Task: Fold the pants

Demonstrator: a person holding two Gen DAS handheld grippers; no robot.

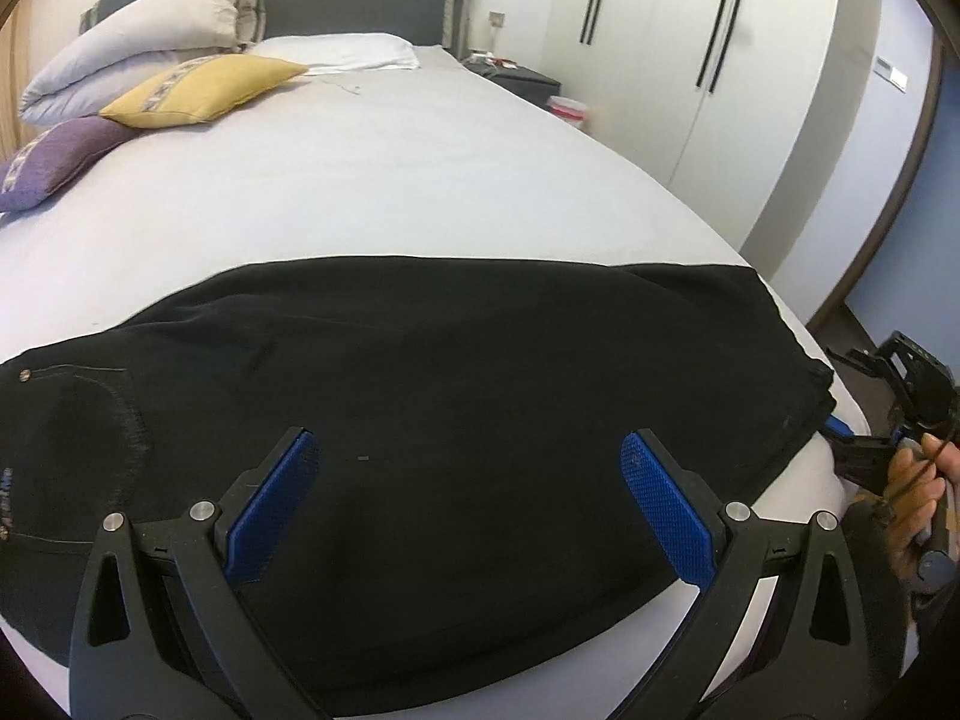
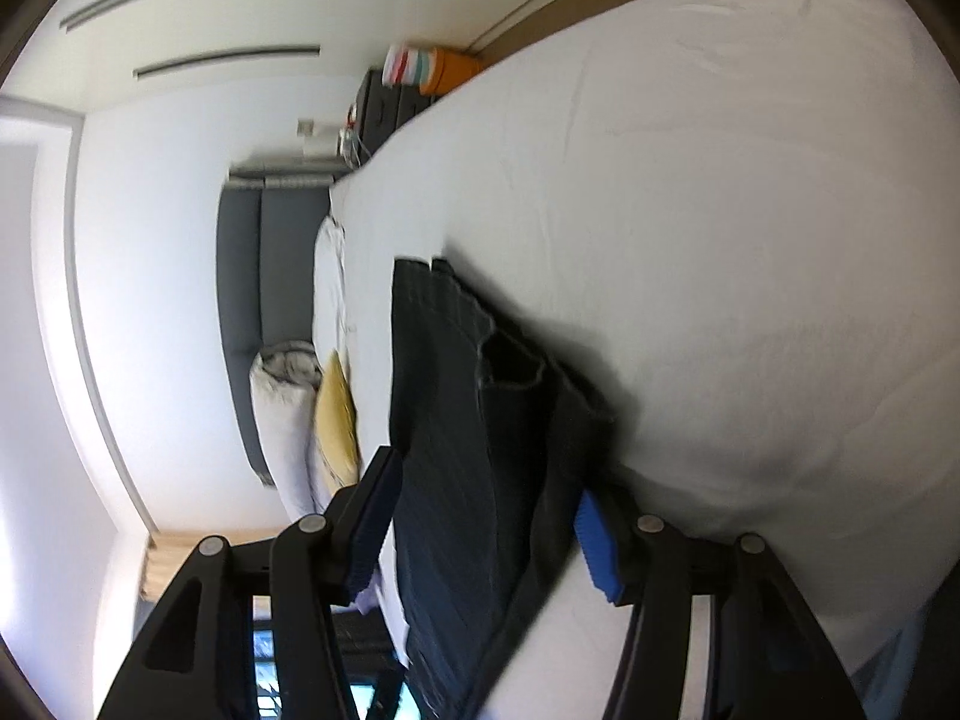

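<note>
Pants (image 1: 450,396) lie flat across the bed (image 1: 390,180); left hand-held gripper (image 1: 471,504) hovers spread above them, right hand-held gripper (image 2: 480,534) parted around their hem.

White-sheeted bed (image 1: 420,180) — black pants (image 1: 420,372), pillows (image 1: 342,51), yellow cushion (image 1: 204,90), purple cushion (image 1: 54,159).

One pair of black pants (image 1: 420,396) on one bed (image 1: 390,180), and two hand-held grippers in play: the left hand-held gripper (image 1: 471,498) and the right hand-held gripper (image 2: 480,525), four blue pads between them. Up by the headboard: one yellow cushion (image 1: 204,90), one purple cushion (image 1: 54,159), one white pillow (image 1: 336,51), one rolled duvet (image 1: 132,42).
</note>
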